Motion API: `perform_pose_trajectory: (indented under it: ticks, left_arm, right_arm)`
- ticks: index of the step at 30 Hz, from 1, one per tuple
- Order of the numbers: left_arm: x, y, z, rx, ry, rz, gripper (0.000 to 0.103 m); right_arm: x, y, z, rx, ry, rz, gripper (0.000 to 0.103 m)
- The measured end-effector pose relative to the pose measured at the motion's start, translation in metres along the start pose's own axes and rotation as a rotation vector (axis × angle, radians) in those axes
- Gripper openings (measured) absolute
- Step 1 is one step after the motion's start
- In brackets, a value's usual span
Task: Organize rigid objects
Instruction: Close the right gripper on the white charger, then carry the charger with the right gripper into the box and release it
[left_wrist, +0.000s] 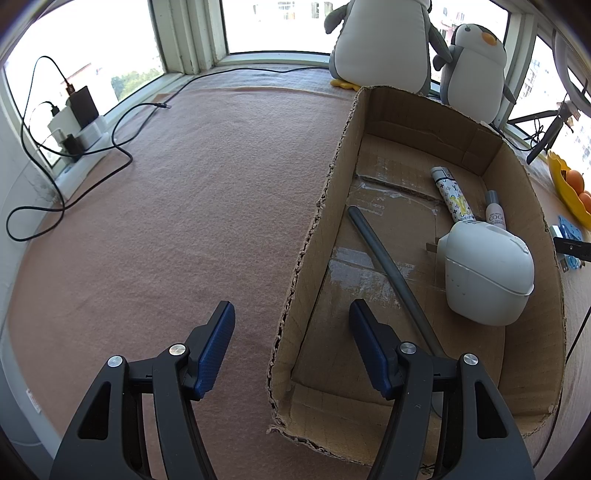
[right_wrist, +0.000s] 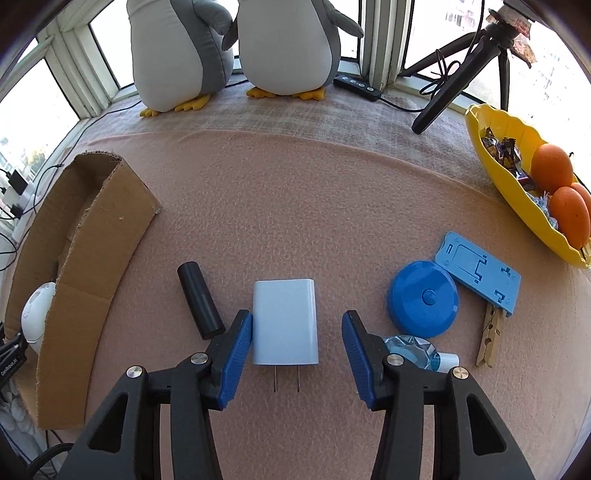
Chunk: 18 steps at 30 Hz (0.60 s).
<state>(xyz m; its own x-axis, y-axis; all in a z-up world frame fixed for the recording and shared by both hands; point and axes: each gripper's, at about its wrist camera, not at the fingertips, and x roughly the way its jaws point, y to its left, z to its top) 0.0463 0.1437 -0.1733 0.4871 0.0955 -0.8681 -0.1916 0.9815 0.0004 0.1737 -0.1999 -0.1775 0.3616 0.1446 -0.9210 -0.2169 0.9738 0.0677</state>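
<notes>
At lower centre, the right claw (right_wrist: 295, 343), spread wide, should centre on the white rectangular plastic wall charger (right_wrist: 285, 322) before pinching its flat sides, while the left claw (left_wrist: 291, 341) gapes empty.

Left wrist view over cardboard box (left_wrist: 424, 240), right wrist view beside it, both downward

clear bottle (right_wrist: 417, 352): half behind right tool | clothespin (right_wrist: 489, 341): top under blue stand (right_wrist: 478, 271)

white charger (right_wrist: 285, 322) flat on mat, prongs twd camera
</notes>
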Motion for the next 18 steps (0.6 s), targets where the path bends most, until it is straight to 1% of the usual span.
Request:
perform_pose_trajectory:
  ticks: [4, 12, 18]
  left_arm:
    - [0.000, 0.000, 0.000, 0.000, 0.000, 0.000, 0.066]
    - [0.000, 0.000, 0.000, 0.000, 0.000, 0.000, 0.066]
    - [0.000, 0.000, 0.000, -0.002, 0.000, -0.001, 0.066]
  right_arm:
    - [0.007, 0.004, 0.000, -0.021, 0.021, -0.006, 0.032]
    - [0.004, 0.004, 0.000, -0.015, 0.013, -0.025, 0.032]
    - [-0.019, 0.007, -0.003, -0.007, -0.032, -0.009, 0.032]
